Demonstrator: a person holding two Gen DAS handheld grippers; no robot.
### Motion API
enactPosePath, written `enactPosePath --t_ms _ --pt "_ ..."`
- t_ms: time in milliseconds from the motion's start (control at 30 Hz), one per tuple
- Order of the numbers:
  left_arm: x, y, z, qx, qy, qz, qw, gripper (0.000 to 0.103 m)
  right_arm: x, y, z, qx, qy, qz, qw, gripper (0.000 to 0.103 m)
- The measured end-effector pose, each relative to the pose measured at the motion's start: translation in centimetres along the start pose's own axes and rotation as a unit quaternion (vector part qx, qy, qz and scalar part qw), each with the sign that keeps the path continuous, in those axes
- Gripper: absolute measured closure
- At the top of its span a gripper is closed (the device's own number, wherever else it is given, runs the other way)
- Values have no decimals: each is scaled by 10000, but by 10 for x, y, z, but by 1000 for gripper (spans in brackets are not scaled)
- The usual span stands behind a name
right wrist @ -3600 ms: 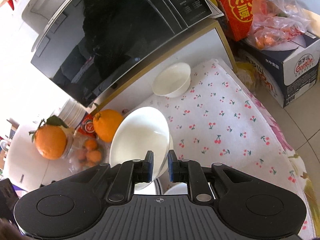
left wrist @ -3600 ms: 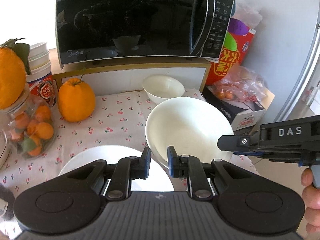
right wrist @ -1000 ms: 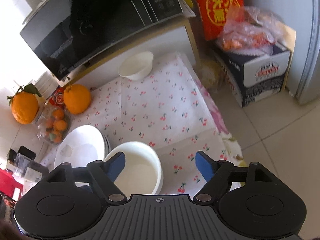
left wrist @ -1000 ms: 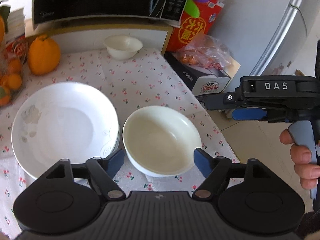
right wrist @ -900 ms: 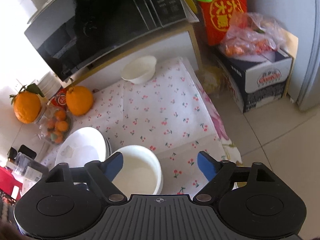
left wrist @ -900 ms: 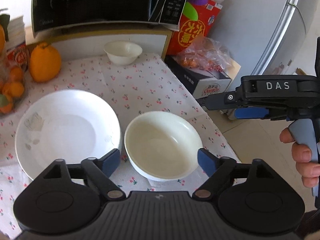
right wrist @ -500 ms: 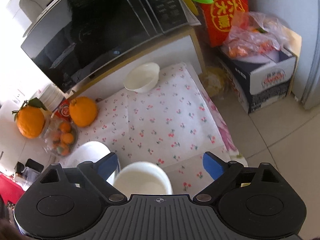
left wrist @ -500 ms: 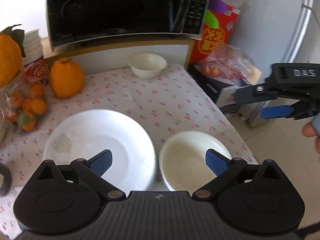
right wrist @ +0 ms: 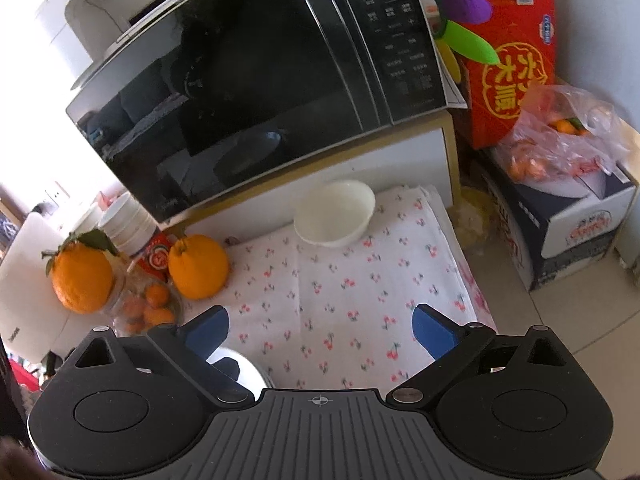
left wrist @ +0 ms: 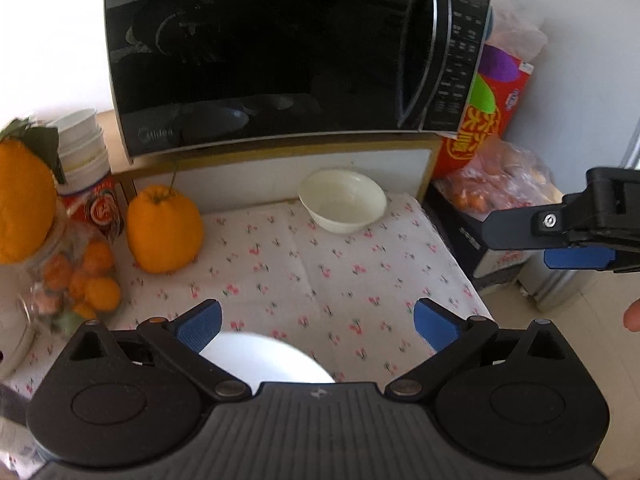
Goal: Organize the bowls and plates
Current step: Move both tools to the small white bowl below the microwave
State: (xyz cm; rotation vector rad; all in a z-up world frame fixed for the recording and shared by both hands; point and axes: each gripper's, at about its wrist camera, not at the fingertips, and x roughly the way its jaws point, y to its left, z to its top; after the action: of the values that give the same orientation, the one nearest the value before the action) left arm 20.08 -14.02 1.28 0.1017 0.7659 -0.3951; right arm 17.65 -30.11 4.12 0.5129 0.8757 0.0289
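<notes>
Cloth printed with small red cherries (left wrist: 320,268) is covering the table, and a small cream-white ceramic bowl (left wrist: 342,206) is sitting upright near its far edge, just in front of the white, wood-trimmed stand (left wrist: 280,168) that is carrying a glossy black microwave oven (left wrist: 296,52). The left gripper (left wrist: 318,322) is hanging above the near part of the cloth with its blue-padded jaws spread wide and nothing between them; they have just been opening. The small bowl is lying well ahead of it, past a bare stretch of cloth, roughly in line with the gap between the fingers. At the near edge, a rounded white dish (left wrist: 266,362) is peeking out from under the left gripper's body, close beside its left finger, not touching either pad. The right gripper (right wrist: 320,326) is likewise released, its jaws having just been opening and holding nothing, and the same small bowl (right wrist: 335,213) is standing well ahead of it by the far edge. A sliver of white dish (right wrist: 244,370) is showing under its left finger. A large orange citrus fruit (left wrist: 165,229) is resting toward the far left corner, well apart from the bowl, beside a clear container of small oranges (left wrist: 80,284). The right gripper (left wrist: 560,232) is also showing at the right edge of the left wrist view, off the table's right side.
</notes>
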Motion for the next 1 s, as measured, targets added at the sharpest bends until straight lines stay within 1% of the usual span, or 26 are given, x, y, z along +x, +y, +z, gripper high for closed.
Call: enactPosePath --t_ms 133,233,333,500,600,733,800,900,1000 --pt "14 4 10 -53 51 78 9999 1 12 -6 15 259 -54 163 9995 2" --pt "26 7 20 -7 98 142 9999 1 24 -9 27 390 -98 165 9991 2" --pt "38 11 31 48 81 293 9995 1 40 -13 36 494 -86 141 9986 1" --pt "64 20 47 -136 174 466 9987 1 70 -22 42 652 -12 250 9976 1" --pt "80 24 52 -200 146 518 9984 1 89 -32 42 721 20 326 9969 1" --pt "103 27 58 -380 100 396 9984 1 116 -51 42 955 94 417 9945 1" --pt "113 28 60 -457 73 327 9984 2 129 -60 42 1148 60 584 9917 1" --pt "127 31 64 -635 -3 209 9978 5 148 -70 40 1409 -24 784 9869 1" --pt "137 34 66 -904 -83 83 9958 12 163 -75 37 1506 -131 779 9854 2"
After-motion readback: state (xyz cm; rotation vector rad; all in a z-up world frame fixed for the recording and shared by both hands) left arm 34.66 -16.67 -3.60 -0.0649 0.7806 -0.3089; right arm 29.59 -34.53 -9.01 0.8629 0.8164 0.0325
